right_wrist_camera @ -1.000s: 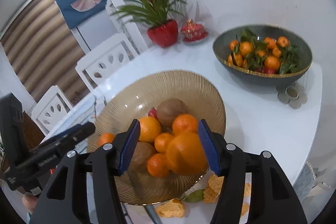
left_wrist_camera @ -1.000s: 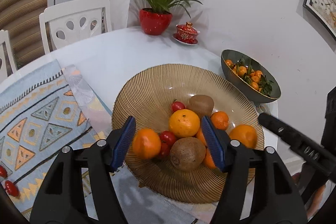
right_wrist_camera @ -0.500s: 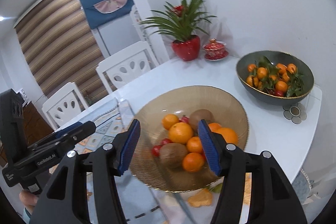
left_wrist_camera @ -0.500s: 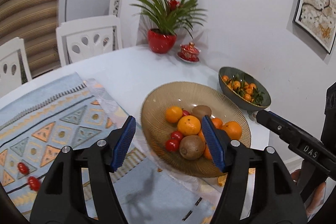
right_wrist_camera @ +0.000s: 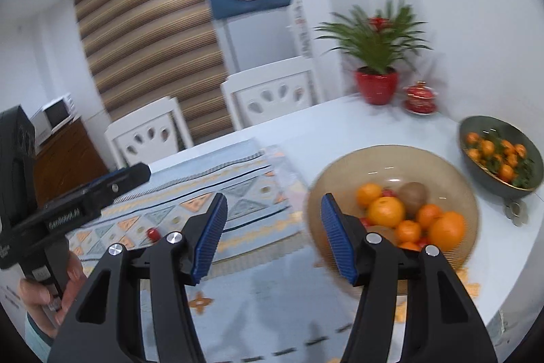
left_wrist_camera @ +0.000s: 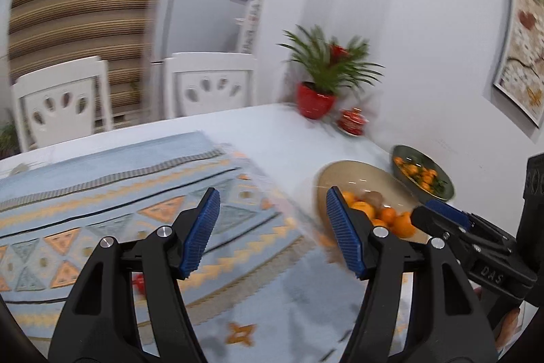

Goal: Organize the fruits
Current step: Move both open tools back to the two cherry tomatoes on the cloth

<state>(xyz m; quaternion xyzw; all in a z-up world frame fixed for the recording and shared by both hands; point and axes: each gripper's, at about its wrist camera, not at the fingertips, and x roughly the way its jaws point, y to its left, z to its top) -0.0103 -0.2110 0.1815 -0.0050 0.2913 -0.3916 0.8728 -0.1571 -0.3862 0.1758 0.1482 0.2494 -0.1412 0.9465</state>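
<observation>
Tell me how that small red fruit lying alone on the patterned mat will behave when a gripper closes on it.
The small red fruit looks round and smooth, so it will probably roll if nudged on the flat mat. It is small beside the wide-open right gripper, so it may slip out sideways. It is probably soft-skinned; squeeze gently.

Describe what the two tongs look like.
Both tongs are black plastic with silver screws and blue ribbed pads. The left body has white lettering; the right reads "DAS". A light blue sleeve shows at the left hand.
</observation>
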